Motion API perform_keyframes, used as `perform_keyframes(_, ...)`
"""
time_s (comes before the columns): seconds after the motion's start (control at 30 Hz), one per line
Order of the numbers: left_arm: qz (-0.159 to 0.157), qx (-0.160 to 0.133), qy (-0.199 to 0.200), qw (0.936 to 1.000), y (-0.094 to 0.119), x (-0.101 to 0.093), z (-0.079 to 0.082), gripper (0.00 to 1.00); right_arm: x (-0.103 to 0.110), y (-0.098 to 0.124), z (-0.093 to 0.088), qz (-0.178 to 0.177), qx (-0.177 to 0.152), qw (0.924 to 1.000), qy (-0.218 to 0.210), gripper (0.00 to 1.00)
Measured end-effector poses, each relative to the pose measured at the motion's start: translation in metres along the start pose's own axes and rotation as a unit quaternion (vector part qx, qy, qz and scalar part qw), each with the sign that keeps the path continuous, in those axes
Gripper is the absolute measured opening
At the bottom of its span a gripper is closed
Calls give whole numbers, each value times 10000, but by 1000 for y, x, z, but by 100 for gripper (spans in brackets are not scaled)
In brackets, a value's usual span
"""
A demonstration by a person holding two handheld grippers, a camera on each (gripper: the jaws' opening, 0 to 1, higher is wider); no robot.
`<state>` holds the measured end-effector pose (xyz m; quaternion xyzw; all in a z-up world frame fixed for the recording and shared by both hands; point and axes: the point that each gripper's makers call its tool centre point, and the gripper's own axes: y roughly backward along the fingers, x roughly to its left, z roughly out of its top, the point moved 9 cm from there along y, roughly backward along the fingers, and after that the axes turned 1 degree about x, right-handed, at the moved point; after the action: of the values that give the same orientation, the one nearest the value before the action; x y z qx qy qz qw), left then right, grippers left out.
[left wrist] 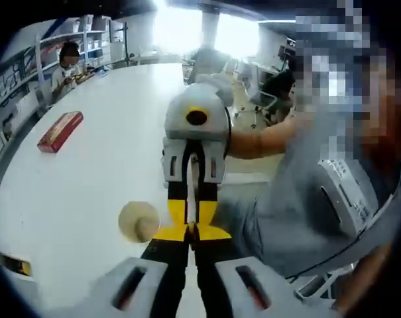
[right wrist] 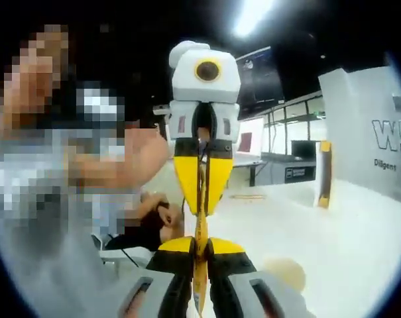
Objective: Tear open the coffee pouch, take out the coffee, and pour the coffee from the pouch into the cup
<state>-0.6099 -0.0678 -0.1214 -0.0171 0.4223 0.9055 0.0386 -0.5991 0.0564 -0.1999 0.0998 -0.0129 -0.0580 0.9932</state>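
The coffee pouch [left wrist: 191, 195] is seen edge-on as a thin strip stretched between my two grippers, which face each other tip to tip above the white table [left wrist: 101, 152]. My left gripper [left wrist: 190, 233] is shut on one end of it. The right gripper [left wrist: 191, 215] comes in from above and is shut on the other end. In the right gripper view the pouch [right wrist: 200, 228] looks like a yellow strip running from my right gripper [right wrist: 200, 249] up into the left gripper [right wrist: 201, 207]. A tan paper cup [left wrist: 139, 220] [right wrist: 286, 271] stands on the table below the grippers.
A red box [left wrist: 59, 131] lies on the table at the far left, and a small yellow item [left wrist: 14, 265] sits near its edge. The person's arm [left wrist: 266, 139] and torso are close on the right. Shelves [left wrist: 61, 46] line the far wall.
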Motion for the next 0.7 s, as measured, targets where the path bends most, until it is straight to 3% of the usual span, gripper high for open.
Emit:
perform_keyframes(0.1, -35, -36, 37, 10000, 0, 5, 3, 4, -3, 6, -1, -80, -130, 9999, 23, 9)
perform_keyframes(0.17, -15, -178, 99, 9998, 2, 8, 4, 4, -7, 12, 0, -171, -375, 9985, 357, 10)
perform_keyframes(0.3, 101, -606, 145, 9980, 11, 17, 5, 3, -12, 26, -10, -195, -394, 9983, 383, 31)
perform_keyframes(0.37, 96, -789, 134, 9967, 16, 19, 3, 3, -17, 35, -14, -333, -475, 9977, 354, 31)
perform_keyframes(0.47, 51, -1040, 128, 9945, 21, 22, 0, 3, -28, 55, -21, -521, -874, 9947, 120, 35)
perform_keyframes(0.57, 112, -1273, 104, 9918, 26, 26, -1, 3, -34, 69, -29, -555, -1064, 9928, 14, 41)
perform_keyframes(0.7, 121, -1866, 62, 9823, 30, 30, 3, 3, -36, 81, -30, -515, -1831, 9817, -80, 45)
